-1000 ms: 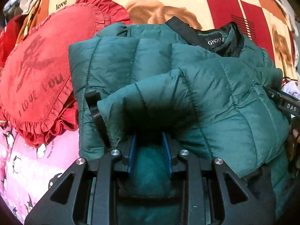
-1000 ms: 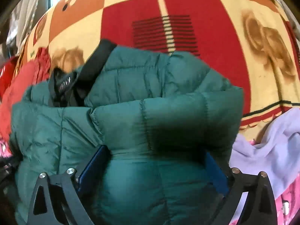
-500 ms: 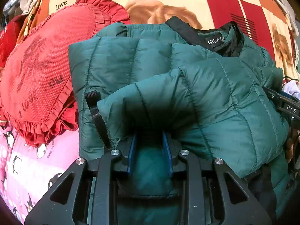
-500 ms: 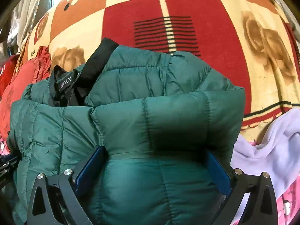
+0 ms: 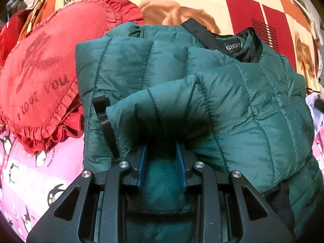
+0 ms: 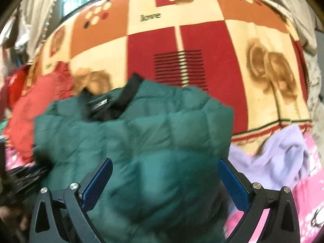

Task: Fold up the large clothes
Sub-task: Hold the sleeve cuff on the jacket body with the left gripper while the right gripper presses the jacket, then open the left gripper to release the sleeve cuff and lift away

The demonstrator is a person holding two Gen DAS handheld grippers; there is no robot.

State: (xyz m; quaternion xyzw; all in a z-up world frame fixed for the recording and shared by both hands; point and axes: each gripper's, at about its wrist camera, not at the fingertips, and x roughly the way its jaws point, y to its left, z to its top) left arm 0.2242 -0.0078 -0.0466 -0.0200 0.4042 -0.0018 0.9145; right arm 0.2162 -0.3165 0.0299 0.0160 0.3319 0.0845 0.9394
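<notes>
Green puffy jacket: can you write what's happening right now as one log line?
step: folding | left claw: shut on green jacket | right claw: open, off jacket | jacket: bunched on blanket

Both wrist views close above the green jacket [image 5: 232,105]; shared collar [image 6: 129,93]

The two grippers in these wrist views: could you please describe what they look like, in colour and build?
Both share one design. The left gripper has a matte black frame with triangular cut-outs, round silver screw heads at the joints, and flat blue pads lining the inner faces of its fingers. The right gripper shows the same black frame, silver screws and blue pads. No cables or markings are visible.
</notes>
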